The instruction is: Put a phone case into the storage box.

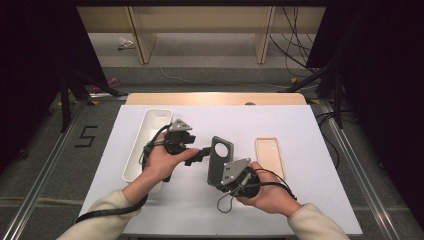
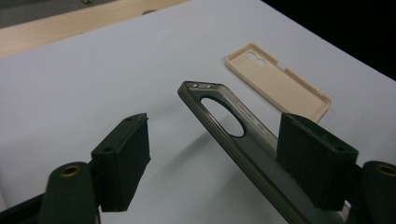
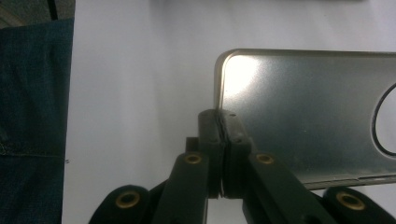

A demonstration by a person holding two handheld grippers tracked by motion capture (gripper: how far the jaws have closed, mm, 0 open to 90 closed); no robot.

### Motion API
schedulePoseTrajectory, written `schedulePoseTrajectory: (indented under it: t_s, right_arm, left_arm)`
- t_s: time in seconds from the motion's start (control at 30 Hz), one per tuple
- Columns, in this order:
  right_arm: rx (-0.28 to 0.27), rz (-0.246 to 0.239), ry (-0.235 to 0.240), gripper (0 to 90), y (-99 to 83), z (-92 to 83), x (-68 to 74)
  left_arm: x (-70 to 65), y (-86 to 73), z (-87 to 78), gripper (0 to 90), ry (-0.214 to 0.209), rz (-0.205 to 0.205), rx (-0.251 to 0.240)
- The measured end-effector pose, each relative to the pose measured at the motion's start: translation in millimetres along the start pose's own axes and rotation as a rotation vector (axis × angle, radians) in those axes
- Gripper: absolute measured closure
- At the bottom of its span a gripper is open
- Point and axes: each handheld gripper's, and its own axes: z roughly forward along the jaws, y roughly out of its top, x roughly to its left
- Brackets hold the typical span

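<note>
A dark grey phone case [image 1: 220, 155] with a round camera hole is held upright above the white table. My right gripper [image 1: 219, 182] is shut on its lower edge. In the right gripper view the two jaws [image 3: 219, 116] pinch the case's rim [image 3: 303, 116] near a corner. My left gripper [image 1: 202, 154] sits just left of the case, jaws apart. In the left gripper view the case [image 2: 252, 149] runs slantwise between the jaws [image 2: 217, 122], close to the right one, with no pad pressing on it. A beige phone case [image 1: 270, 155] [image 2: 280, 79] lies flat on the table to the right.
A long white tray [image 1: 150, 135] lies along the left side of the white table sheet [image 1: 300, 200]. A wooden strip [image 1: 215, 98] borders the far edge. Blue cloth [image 3: 32, 93] lies at the left of the right gripper view. Cables cross the floor behind.
</note>
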Motion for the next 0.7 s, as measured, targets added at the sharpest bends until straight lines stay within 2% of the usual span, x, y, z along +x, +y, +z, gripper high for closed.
schedulePoseTrajectory:
  t_s: [0.03, 0.07, 0.1, 0.17, 0.23, 0.33, 0.37, 0.4, 0.43, 0.57, 0.67, 0.7]
  right_arm:
    - [-0.002, 0.0, 0.001, 89.2, 0.3, -0.2, 0.1]
    - [-0.002, 0.0, 0.001, 89.2, 0.3, -0.2, 0.1]
    - [-0.006, -0.003, -0.001, 89.3, 1.1, -0.8, 0.5]
    - [-0.008, -0.005, 0.0, 89.2, 1.6, -1.3, 0.9]
    - [-0.009, -0.007, -0.002, 89.3, 2.3, -1.6, 1.1]
    - [-0.013, -0.008, -0.003, 89.2, 3.0, -1.5, 1.6]
    - [-0.015, -0.008, -0.003, 89.3, 3.2, -1.4, 1.7]
    - [-0.015, -0.008, -0.003, 89.3, 3.2, -1.4, 1.7]
    - [-0.014, -0.011, -0.004, 89.2, 3.5, -1.6, 1.9]
    - [-0.016, -0.014, -0.006, 89.3, 4.0, -1.7, 2.1]
    - [-0.018, -0.017, -0.006, 89.2, 4.3, -1.6, 2.1]
    - [-0.017, -0.02, -0.008, 89.2, 4.5, -1.3, 2.4]
  left_arm:
    - [0.0, 0.0, 0.0, 26.9, 0.0, 0.0, 0.0]
    - [1.8, 4.3, 6.9, 26.9, -0.003, -0.022, 0.021]
    - [4.9, 9.1, 15.3, 30.8, -0.006, -0.061, 0.034]
    - [7.8, 13.7, 23.7, 33.6, -0.002, -0.089, 0.057]
    - [8.2, 15.0, 26.0, 36.0, -0.004, -0.093, 0.067]
    - [8.8, 18.3, 33.0, 40.8, -0.01, -0.116, 0.092]
    - [10.1, 18.8, 36.2, 43.1, -0.019, -0.143, 0.109]
    - [10.1, 18.8, 36.2, 45.0, -0.019, -0.143, 0.109]
    - [11.1, 18.6, 38.6, 46.7, -0.033, -0.161, 0.123]
    - [11.4, 16.7, 41.2, 53.9, -0.058, -0.184, 0.154]
    - [11.9, 16.2, 41.7, 57.2, -0.064, -0.204, 0.157]
    - [12.8, 16.1, 41.7, 61.0, -0.066, -0.212, 0.158]
